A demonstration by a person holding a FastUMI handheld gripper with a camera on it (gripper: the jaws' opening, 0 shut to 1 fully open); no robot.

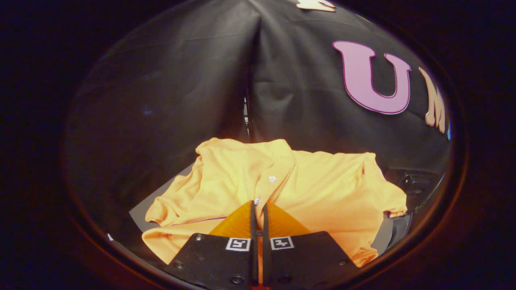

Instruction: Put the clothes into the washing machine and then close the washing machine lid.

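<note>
hovering low, your tool [258,205] has its fingers nearly together, tips at the button placket of the orange shirt [322,189]; whether they pinch fabric, you can't tell. shirt lies spread on the grey bench [139,211].

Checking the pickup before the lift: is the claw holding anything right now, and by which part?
The claw looks shut on the orange shirt, its fingers nearly together, pinching a fold of fabric at the button placket, just below the collar.

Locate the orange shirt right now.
Gripper view: the orange shirt lies spread on a grey surface just beyond the claw, whose fingers look nearly closed at its buttoned placket.
</note>
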